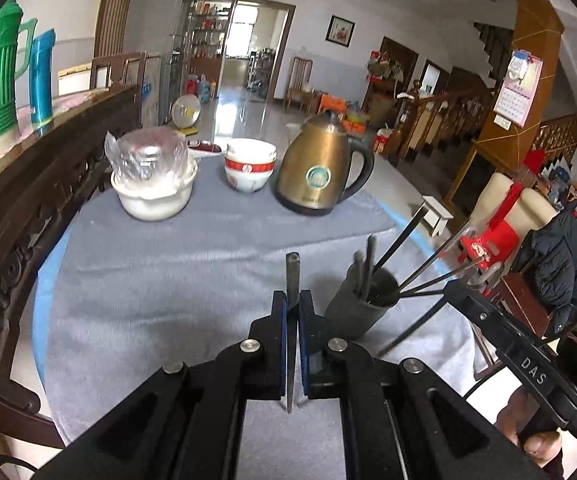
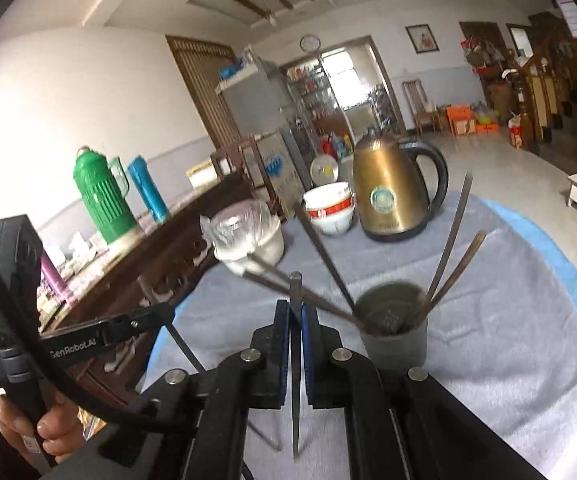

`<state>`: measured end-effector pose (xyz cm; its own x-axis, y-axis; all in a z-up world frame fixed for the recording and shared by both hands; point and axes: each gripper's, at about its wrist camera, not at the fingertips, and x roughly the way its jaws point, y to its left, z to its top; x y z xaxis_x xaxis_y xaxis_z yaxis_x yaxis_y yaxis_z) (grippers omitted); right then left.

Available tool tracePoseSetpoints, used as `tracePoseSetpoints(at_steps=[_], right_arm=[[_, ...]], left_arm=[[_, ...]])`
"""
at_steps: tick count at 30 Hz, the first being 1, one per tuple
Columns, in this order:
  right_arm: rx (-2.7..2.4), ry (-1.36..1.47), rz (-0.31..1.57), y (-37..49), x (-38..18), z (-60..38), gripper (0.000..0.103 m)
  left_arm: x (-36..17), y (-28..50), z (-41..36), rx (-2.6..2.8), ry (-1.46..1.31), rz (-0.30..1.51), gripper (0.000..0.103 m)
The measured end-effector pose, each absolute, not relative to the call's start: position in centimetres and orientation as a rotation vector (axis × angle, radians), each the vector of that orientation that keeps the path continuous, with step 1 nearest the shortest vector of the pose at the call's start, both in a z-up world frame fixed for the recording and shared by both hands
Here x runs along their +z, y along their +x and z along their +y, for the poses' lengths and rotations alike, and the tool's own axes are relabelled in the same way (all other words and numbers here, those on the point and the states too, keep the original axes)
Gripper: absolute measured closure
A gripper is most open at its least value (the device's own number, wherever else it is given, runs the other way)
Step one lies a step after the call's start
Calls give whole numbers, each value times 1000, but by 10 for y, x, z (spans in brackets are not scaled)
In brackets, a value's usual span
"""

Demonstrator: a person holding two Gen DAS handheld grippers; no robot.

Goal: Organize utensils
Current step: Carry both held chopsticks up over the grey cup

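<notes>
Fingers: left gripper (image 1: pixel 292 312) clamped on one dark chopstick (image 1: pixel 291 276); right gripper (image 2: pixel 295 322) likewise clamped on another chopstick (image 2: pixel 295 292). Holder cup (image 1: pixel 362 304), grey, on the cloth-covered tabletop (image 1: pixel 168 272), already bearing several sticks. Advice: tip each stick upright over the cup mouth before releasing. Both hands raised, angled downward.
</notes>
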<state>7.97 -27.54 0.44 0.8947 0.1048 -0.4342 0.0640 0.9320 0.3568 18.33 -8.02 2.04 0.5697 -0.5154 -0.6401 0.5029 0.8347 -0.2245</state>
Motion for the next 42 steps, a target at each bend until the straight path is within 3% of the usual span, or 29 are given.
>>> tracePoseSetpoints(at_steps=[20,42], right_arm=[[-51,319,287,63,88,-305,97],[-119,354,191,47,123,-345,96]], left_arm=[[96,154,-126,-697,15,603,98],[129,155,-179,-683,62,509,98]])
